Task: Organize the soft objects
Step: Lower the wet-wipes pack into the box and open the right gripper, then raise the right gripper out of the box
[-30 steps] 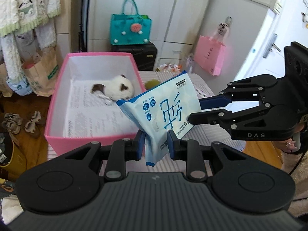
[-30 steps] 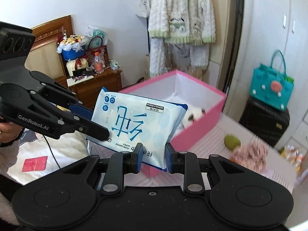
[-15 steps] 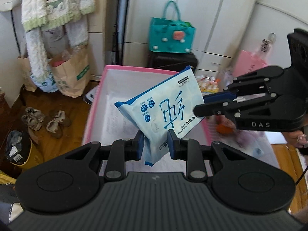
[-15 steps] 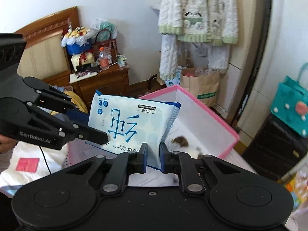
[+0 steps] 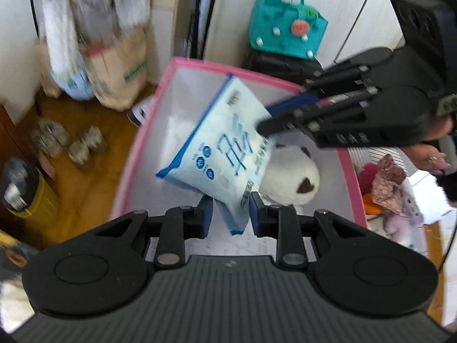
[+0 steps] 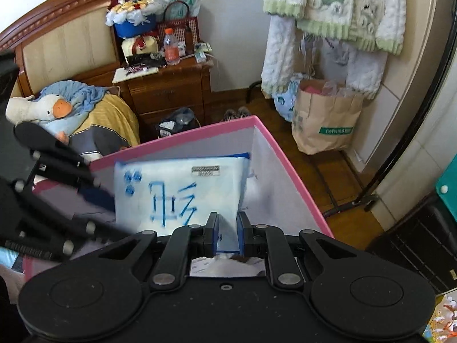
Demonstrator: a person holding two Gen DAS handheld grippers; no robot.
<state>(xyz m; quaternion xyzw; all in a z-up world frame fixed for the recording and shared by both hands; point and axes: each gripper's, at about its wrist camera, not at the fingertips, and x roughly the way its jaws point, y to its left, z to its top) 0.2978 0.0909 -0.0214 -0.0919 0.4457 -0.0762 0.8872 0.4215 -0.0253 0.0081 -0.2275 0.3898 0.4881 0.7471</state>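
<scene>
A blue-and-white pack of wet wipes (image 5: 217,148) hangs tilted over the inside of the pink box (image 5: 137,148). My left gripper (image 5: 231,214) is shut on the pack's lower corner. My right gripper (image 5: 265,123) reaches in from the right and pinches its upper edge. In the right wrist view the same pack (image 6: 177,188) sits inside the box's far corner, with the right gripper (image 6: 228,234) shut on its edge and the left gripper (image 6: 105,203) at its left side. A white and brown plush toy (image 5: 294,177) lies in the box, partly hidden by the pack.
Loose soft items (image 5: 388,183) lie on the table right of the box, near a person's hand (image 5: 431,157). A teal bag (image 5: 285,25) stands on a dark case behind. A paper bag (image 6: 322,120), shoes (image 5: 82,145) and a nightstand (image 6: 171,88) stand beyond the box.
Both grippers carried the wipes pack from beside the pink box to over its inside and lower. The right jaws closed tighter on the pack's edge.
</scene>
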